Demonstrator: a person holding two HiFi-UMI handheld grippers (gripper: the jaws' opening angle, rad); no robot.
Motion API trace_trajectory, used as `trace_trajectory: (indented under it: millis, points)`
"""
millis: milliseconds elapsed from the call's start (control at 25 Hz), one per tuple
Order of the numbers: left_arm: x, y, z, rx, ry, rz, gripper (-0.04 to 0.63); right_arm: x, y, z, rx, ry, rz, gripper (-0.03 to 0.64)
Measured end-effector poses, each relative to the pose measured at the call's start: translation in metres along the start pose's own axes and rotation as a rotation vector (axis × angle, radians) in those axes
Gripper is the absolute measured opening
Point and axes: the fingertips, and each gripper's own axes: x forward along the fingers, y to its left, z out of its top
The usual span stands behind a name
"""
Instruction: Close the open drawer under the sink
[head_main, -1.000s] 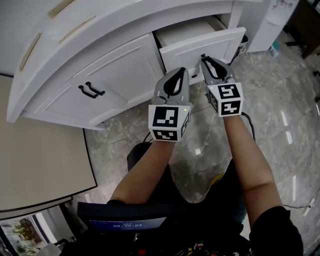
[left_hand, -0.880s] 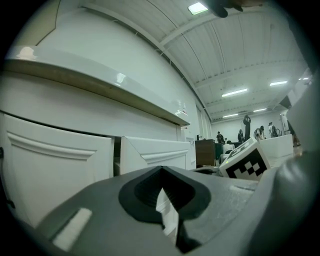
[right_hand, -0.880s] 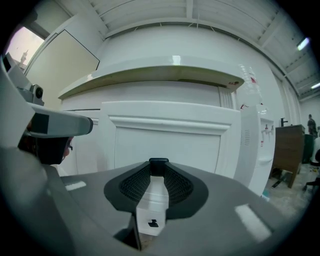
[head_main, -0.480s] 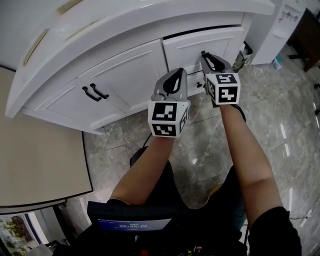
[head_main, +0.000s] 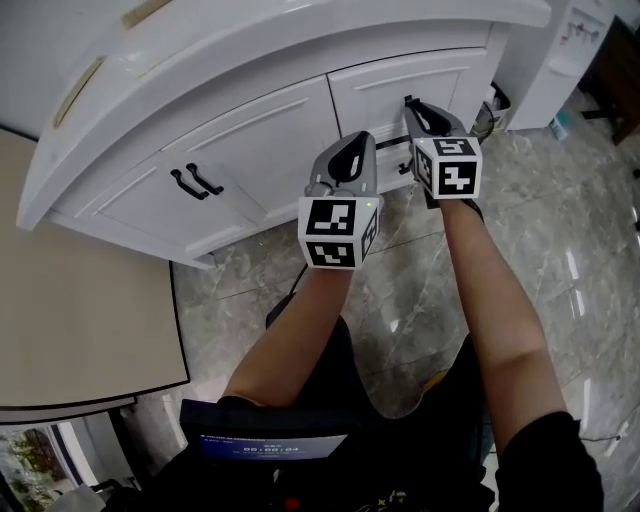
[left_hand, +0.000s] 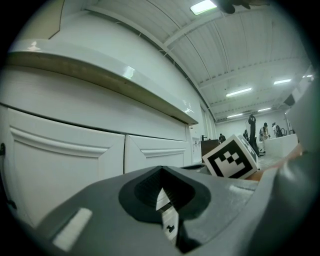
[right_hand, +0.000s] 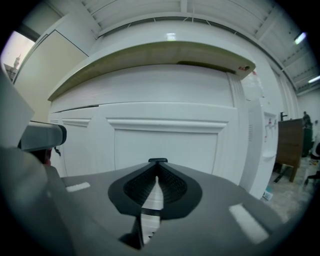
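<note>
Drawer (head_main: 400, 88) sits upper right in the head view, its front level with the door (head_main: 250, 140) beside it, so it looks shut or all but. It's a stiff panel, probably light on its slides; I'd say it wants no grasp, just a flat push mid-front. Right gripper (head_main: 411, 104), clenched on nothing, has its tip at that front, contact unclear. Left gripper (head_main: 352, 142), also clenched and empty, hangs just lower left.
</note>
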Motion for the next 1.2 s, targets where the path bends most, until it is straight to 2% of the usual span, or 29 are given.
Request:
trace_trajectory:
  millis: [40, 160, 240, 480, 640, 800, 920, 1200]
  points:
    - [-0.001, -0.001, 0.001, 0.000, 0.002, 0.001, 0.000, -0.007, 0.002, 0.003, 0.012, -0.013, 0.003, 0.039]
    - [-0.007, -0.005, 0.022, -0.006, 0.006, 0.003, 0.000, -0.042, 0.015, 0.039, 0.056, -0.075, 0.060, 0.038]
    - [-0.011, -0.011, 0.056, -0.005, 0.013, 0.000, 0.000, -0.074, 0.019, 0.083, 0.037, -0.108, 0.079, 0.037]
    - [-0.051, -0.056, 0.219, 0.009, 0.076, -0.064, 0.000, -0.192, 0.014, 0.239, 0.015, -0.093, 0.045, 0.035]
    - [-0.081, -0.072, 0.340, -0.017, 0.079, -0.080, 0.000, -0.265, 0.018, 0.351, 0.012, -0.080, 0.016, 0.034]
    - [-0.117, -0.087, 0.437, 0.003, 0.076, -0.085, 0.000, -0.330, 0.031, 0.440, -0.023, -0.099, 0.009, 0.032]
    - [-0.141, -0.104, 0.476, 0.008, 0.066, -0.104, 0.000, -0.362, 0.032, 0.473, -0.061, -0.123, 0.004, 0.031]
    - [-0.193, -0.138, 0.484, -0.022, 0.064, -0.031, 0.000, -0.417, 0.031, 0.468, -0.027, -0.109, 0.022, 0.029]
